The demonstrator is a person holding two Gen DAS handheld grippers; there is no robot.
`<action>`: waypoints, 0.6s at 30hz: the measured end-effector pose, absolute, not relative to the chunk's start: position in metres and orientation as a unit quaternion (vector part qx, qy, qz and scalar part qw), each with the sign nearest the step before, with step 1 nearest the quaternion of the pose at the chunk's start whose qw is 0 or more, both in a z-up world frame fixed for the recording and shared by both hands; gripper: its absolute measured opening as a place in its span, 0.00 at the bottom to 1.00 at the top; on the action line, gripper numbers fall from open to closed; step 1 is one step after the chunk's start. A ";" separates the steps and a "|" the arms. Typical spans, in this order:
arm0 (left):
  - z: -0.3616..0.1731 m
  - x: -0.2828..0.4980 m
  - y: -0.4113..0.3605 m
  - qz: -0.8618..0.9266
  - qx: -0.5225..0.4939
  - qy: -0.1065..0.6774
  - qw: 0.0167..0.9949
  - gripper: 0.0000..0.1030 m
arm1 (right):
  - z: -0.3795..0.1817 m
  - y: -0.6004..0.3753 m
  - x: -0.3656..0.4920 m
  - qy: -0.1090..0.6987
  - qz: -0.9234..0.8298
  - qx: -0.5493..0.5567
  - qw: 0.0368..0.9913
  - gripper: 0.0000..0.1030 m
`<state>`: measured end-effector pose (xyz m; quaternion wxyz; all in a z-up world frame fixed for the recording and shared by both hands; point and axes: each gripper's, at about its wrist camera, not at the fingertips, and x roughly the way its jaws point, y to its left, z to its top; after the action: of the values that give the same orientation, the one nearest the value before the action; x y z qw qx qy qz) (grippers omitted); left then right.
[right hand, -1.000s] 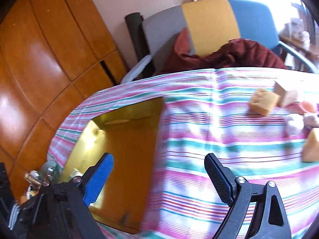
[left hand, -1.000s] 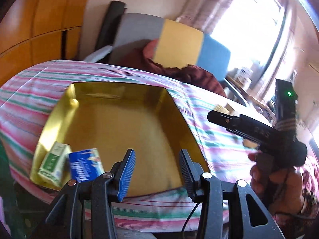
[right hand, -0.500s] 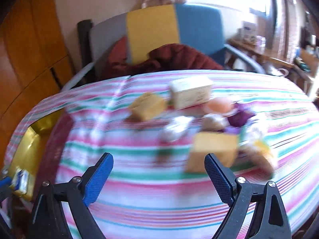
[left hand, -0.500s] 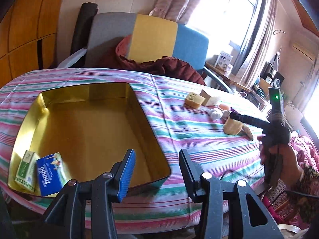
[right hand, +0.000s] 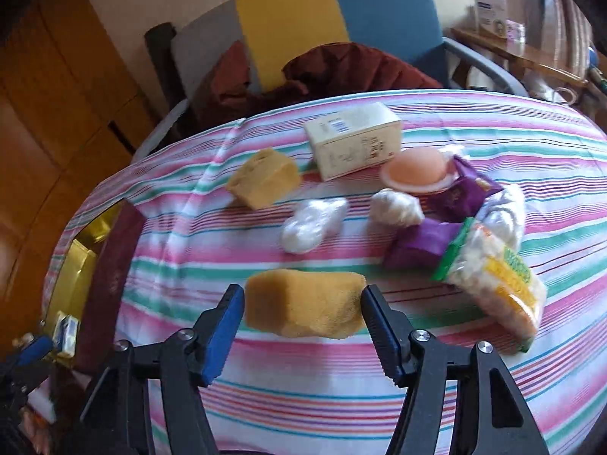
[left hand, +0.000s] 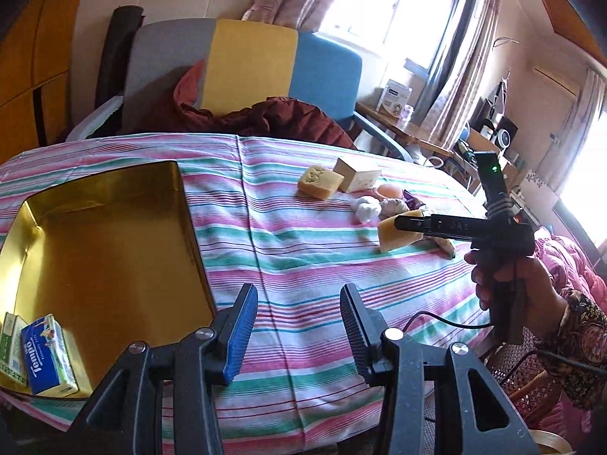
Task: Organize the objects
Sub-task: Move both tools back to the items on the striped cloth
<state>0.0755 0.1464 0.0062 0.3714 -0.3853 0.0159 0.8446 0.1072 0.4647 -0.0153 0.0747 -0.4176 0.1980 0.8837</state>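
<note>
A gold tin box (left hand: 95, 242) sits on the striped tablecloth at the left and holds a blue tissue pack (left hand: 47, 352) and a green pack (left hand: 9, 345). My left gripper (left hand: 297, 331) is open and empty over the cloth by the box's right wall. My right gripper (right hand: 301, 328) is open, its pads on either side of a yellow sponge (right hand: 303, 309); whether they touch it is unclear. It also shows in the left wrist view (left hand: 398, 223). Beyond lie a second sponge (right hand: 263, 178), a cream carton (right hand: 353, 140), a peach cup (right hand: 417, 170), white bundles (right hand: 313, 220), purple packets (right hand: 421, 244) and a snack bag (right hand: 497, 269).
A grey, yellow and blue chair (left hand: 246, 72) with a maroon cloth (left hand: 265, 117) stands behind the table. A wooden cabinet (right hand: 49, 113) is at the left. A side table with boxes (left hand: 396, 96) stands by the window. The tin also shows in the right wrist view (right hand: 79, 265).
The right gripper swung from the box over to the pile of objects and closed in around the front yellow sponge, its jaws narrower. The left gripper drifted right, still open.
</note>
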 end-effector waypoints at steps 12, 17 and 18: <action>-0.002 0.078 0.182 0.821 -0.408 0.036 0.399 0.44 | 0.007 0.567 0.156 0.173 0.895 -0.358 0.204 0.91; -0.008 0.081 0.202 0.806 -0.415 0.055 0.418 0.44 | -0.021 0.593 0.143 0.188 0.869 -0.428 0.161 0.91; -0.010 0.081 0.207 0.801 -0.419 0.056 0.423 0.44 | -0.026 0.591 0.138 0.170 0.866 -0.444 0.153 0.91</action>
<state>0.0810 0.2068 -0.0099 0.4231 -0.4193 0.0561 0.8013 0.1378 0.5908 -0.0263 0.1529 -0.4437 0.1704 0.8664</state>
